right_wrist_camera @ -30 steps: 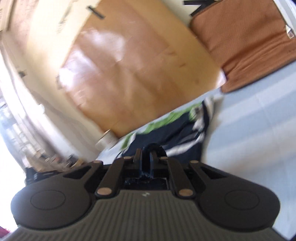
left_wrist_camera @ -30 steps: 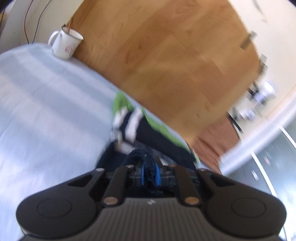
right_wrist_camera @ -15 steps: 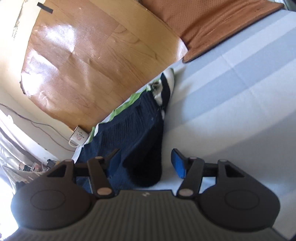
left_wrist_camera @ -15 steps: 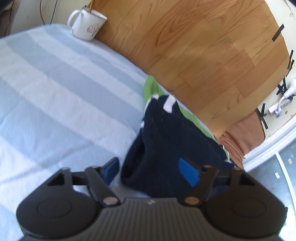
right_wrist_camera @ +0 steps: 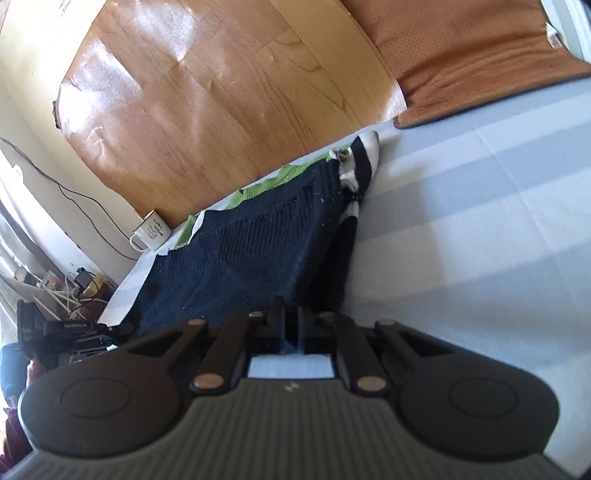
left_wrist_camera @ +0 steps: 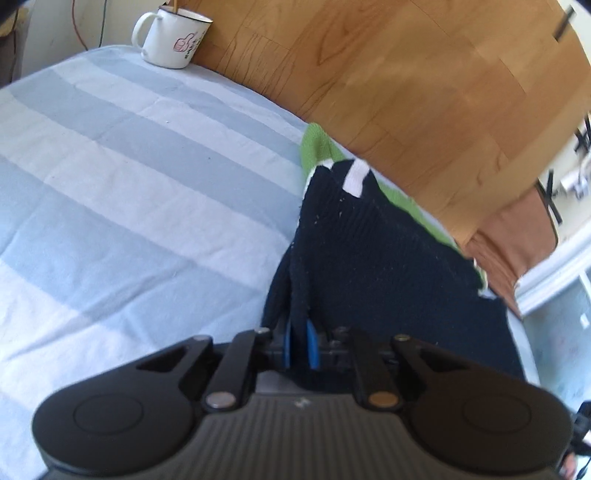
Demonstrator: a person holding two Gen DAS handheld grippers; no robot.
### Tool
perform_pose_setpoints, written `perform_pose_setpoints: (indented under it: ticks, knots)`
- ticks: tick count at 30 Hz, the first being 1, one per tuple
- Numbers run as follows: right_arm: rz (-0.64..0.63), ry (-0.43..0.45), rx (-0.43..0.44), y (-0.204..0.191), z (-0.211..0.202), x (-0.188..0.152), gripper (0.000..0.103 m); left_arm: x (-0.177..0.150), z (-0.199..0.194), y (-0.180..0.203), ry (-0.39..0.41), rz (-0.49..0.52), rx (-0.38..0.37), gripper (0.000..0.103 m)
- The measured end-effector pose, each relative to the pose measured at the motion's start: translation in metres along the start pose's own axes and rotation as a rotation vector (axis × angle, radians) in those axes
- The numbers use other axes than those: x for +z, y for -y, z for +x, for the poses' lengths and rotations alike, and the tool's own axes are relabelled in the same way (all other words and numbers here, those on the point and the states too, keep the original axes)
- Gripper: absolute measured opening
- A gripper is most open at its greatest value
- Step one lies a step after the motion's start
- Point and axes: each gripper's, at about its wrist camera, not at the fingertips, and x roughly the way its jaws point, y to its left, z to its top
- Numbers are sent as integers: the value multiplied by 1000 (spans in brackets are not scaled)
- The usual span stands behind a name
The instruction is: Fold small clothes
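A small navy knitted garment [left_wrist_camera: 384,266] with green and white trim lies on the blue-and-white striped cloth [left_wrist_camera: 129,192]. My left gripper [left_wrist_camera: 298,343] is shut on a fold at its near left edge. In the right wrist view the same garment [right_wrist_camera: 258,251] stretches away from my right gripper [right_wrist_camera: 291,328], which is shut on its near right edge. A striped sleeve [right_wrist_camera: 364,158] lies at its far end.
A white enamel mug [left_wrist_camera: 171,35] stands at the far left corner of the cloth; it also shows in the right wrist view [right_wrist_camera: 149,230]. Wooden floor [left_wrist_camera: 424,92] lies beyond the far edge. A brown cushion [right_wrist_camera: 476,55] sits far right. Cables and clutter [right_wrist_camera: 62,295] lie at left.
Half a second ago both grippers were open around the garment's near edge. Both have now closed on the navy fabric.
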Motion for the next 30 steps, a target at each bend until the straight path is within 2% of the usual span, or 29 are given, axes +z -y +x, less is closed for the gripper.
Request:
perform_pose_setpoints:
  ticks: [3,5,6,7,8,9,10,11,12,14,17,18,20,21,22,23,24,27,30]
  knots:
    - [6,0,-40,4,7,-3,10,-3,-4,-5,9,-21,-13,10]
    - [32,0,-43,4,10,0,15,-1,-4,-5,2,-39,-8,14]
    - [36,0,-37,4,9,1,22,0,-5,-4,-5,-39,-15,23]
    - [36,3,-26,4,6,2,41,0,-8,-1,-10,-28,-28,41]
    - [37,10,-27,3,2,2,52,-1,-12,2,-11,-14,-47,50]
    - [37,21,-37,3,-2,2,68,-2,-16,5,-9,-5,-60,71]
    - [37,22,-39,3,-6,0,68,-3,-20,7,3,-3,-39,92]
    - [48,11,-33,4,-7,-2,68,-6,-23,9,24,-1,-17,95]
    - [69,1,-21,6,-8,-4,68,-7,-24,9,26,0,-13,96]
    - [114,-22,-3,10,-5,-8,68,-8,-17,4,-18,-40,-44,94]
    - [179,-21,28,11,3,-6,66,-7,-11,3,-11,-82,-53,94]
    - [210,-22,35,10,7,-4,64,-6,-8,5,-11,-93,-50,89]
    - [236,-70,34,7,22,-3,38,-5,-5,10,0,-103,-30,85]
    - [242,-85,29,5,28,-4,25,-5,-4,13,7,-97,-15,64]
    - [243,-83,31,3,30,-4,24,-5,0,14,-1,-94,11,40]
    - [232,-89,18,0,30,-2,23,-5,0,14,2,-103,45,32]
    - [221,-86,11,-3,27,1,21,-4,0,12,-8,-119,63,16]
    - [209,-47,24,-8,9,9,19,0,-10,6,-16,-157,13,14]
    - [182,-21,13,-19,-15,14,16,1,-32,16,4,-127,-39,13]
